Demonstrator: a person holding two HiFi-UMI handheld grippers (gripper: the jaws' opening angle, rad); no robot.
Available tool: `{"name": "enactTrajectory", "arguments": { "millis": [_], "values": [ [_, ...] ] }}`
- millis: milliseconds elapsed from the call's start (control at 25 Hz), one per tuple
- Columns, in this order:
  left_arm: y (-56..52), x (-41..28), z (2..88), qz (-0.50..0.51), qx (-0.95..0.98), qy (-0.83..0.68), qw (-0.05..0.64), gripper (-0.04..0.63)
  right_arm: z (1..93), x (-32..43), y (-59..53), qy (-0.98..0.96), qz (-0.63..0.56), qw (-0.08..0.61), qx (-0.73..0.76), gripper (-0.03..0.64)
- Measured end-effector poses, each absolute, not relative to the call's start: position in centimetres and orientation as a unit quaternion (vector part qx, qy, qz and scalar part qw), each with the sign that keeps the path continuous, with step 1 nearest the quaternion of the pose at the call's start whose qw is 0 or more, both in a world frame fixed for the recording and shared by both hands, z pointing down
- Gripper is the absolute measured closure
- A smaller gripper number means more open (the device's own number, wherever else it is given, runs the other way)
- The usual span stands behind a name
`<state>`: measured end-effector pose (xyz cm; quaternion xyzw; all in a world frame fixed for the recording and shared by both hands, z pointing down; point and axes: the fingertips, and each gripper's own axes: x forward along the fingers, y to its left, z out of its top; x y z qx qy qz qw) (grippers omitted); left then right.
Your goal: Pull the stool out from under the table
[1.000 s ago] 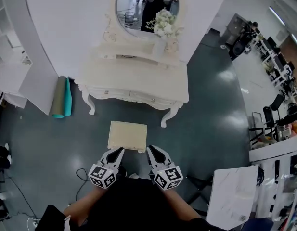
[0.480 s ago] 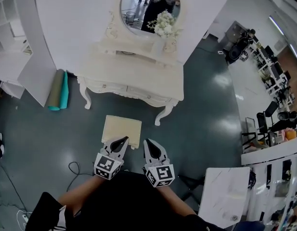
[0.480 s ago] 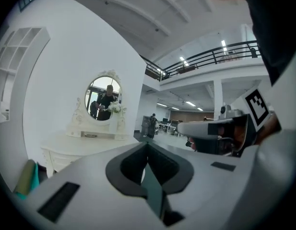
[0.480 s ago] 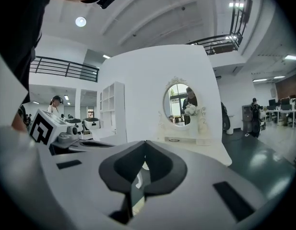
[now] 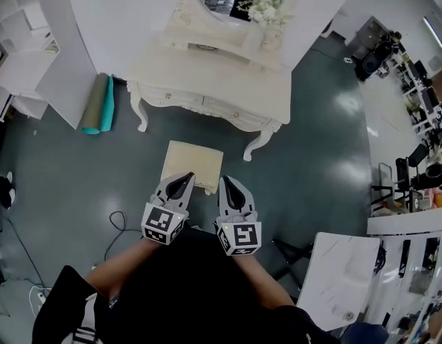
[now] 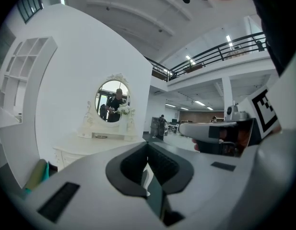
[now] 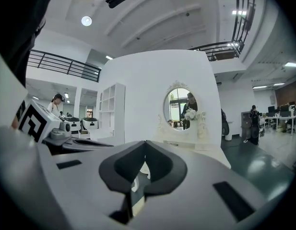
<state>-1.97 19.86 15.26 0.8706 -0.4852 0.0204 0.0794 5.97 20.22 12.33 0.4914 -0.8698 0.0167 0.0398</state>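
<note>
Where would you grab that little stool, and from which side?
On the stool, probably the seat edge farthest from the table, coming in from that open side, toward both corners. The seat is a flat square slab, and the table stands close beyond its opposite side.

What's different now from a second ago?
Both claws have closed. The left claw and right claw are shut and empty, their tips now over the near edge of the stool. The stool and table stayed put.
</note>
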Motion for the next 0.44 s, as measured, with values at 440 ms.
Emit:
{"name": "enactTrajectory", "arguments": {
  "millis": [440],
  "values": [
    [17.8, -1.7, 14.2, 0.019, 0.867, -0.494, 0.06, 0.581, 11.4, 5.2, 17.8, -0.865, 0.012, 0.028, 0.5, 0.598]
  ]
}}
